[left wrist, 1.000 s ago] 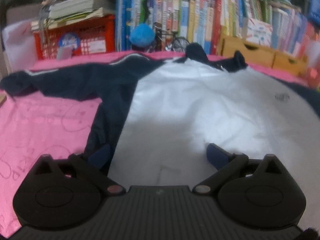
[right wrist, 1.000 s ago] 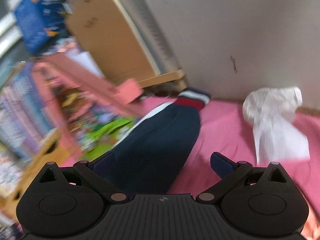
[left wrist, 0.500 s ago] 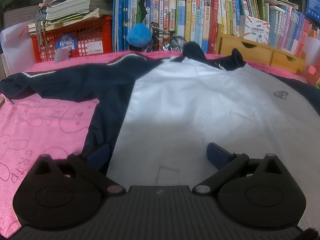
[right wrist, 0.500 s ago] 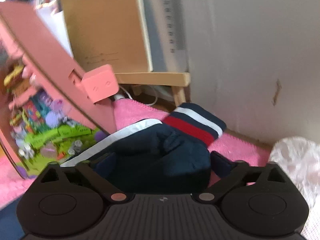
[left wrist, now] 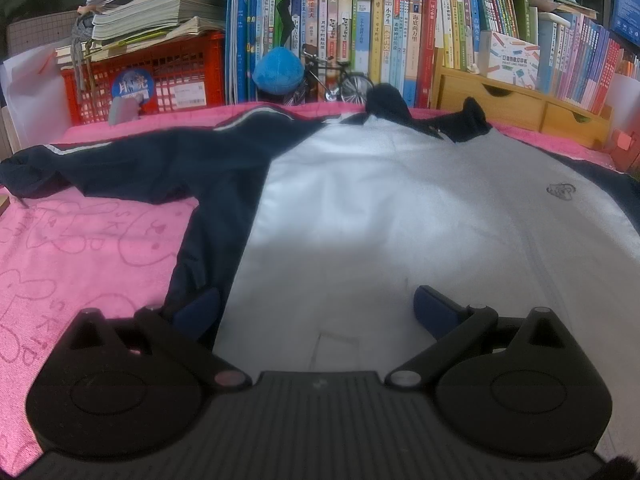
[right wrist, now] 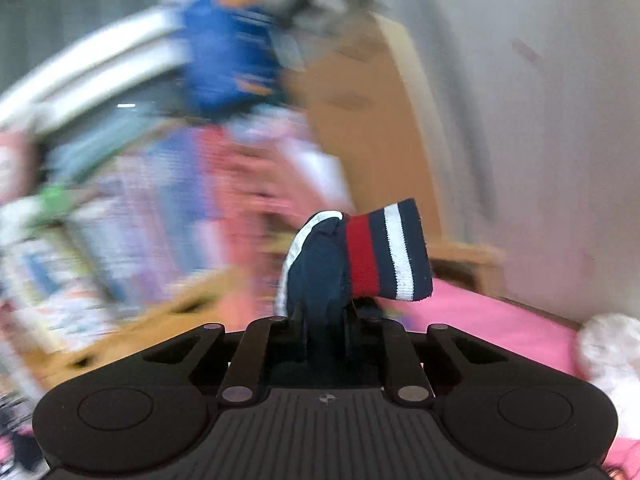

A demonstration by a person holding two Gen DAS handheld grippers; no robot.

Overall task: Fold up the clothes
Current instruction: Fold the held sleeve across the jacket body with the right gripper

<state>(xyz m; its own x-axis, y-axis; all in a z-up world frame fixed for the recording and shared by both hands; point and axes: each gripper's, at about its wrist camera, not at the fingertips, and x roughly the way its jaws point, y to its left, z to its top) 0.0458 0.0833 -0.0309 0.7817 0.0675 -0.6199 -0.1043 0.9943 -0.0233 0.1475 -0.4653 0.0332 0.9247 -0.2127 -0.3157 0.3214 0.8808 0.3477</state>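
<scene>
Pink towelling cloth (left wrist: 92, 240) covers the table, and on it a navy-and-white jacket (left wrist: 400, 208) lies spread front-down or front-up, I cannot tell which, its collar toward the bookshelf (left wrist: 360, 32) and its left-view sleeve (left wrist: 120, 164) stretched out flat. Left gripper (left wrist: 316, 312) hovers at the hem, jaws wide apart with white cloth between them and nothing pinched. Right gripper (right wrist: 326, 320) has just been closing; its jaws now stand nearly together on the other sleeve, clamped just behind the striped cuff (right wrist: 384, 256), which stands up off the pink cloth. Background there is heavily smeared, so the hand looks to be swinging fast. Risks, biggest first: with the hem unpinned, a quick pull on the sleeve could drag the whole body sideways and spoil the flat lay. Next, a fast arc may carry the sleeve past the midline, leaving it crooked or bunched. Smaller: the bite is narrow and on slick fabric, so the sleeve may slip out mid-swing. Least: the cuff could brush the white fluffy item (right wrist: 608, 356) near the wall.
</scene>
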